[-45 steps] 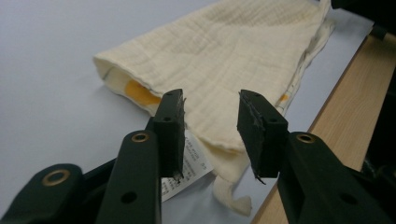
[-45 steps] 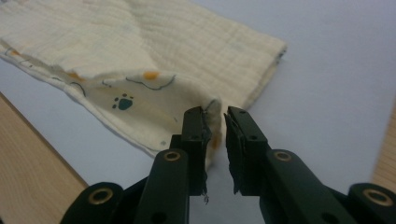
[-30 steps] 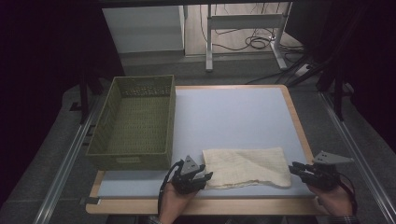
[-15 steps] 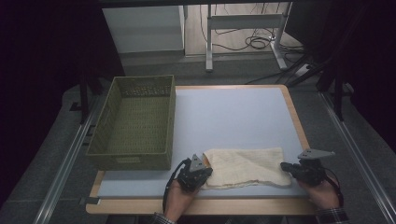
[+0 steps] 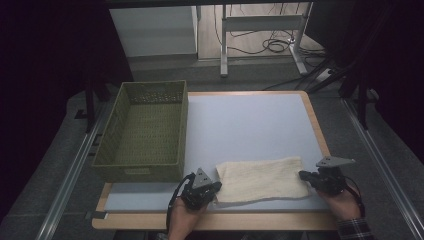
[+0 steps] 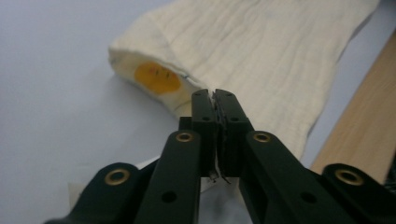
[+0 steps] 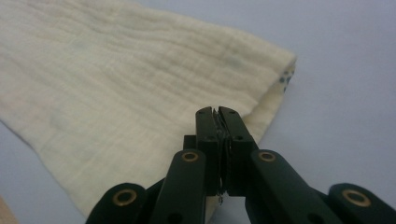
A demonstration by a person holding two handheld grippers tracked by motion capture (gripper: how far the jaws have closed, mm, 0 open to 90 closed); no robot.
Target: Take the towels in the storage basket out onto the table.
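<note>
A cream cloth [image 5: 261, 179] lies flat along the near edge of the counter [image 5: 250, 125], with a green basket [image 5: 142, 131] just off its left end. The left tongs [image 5: 216, 187] sit at the cloth's left end, jaws pressed together on a pinch of its edge, beside an orange patch [image 6: 157, 78] showing in the fold. The right tongs [image 5: 302, 175] are at the cloth's right end, likewise clamped on the fabric's edge. A hand [image 5: 343, 202] behind the right tongs shows a plaid cuff.
</note>
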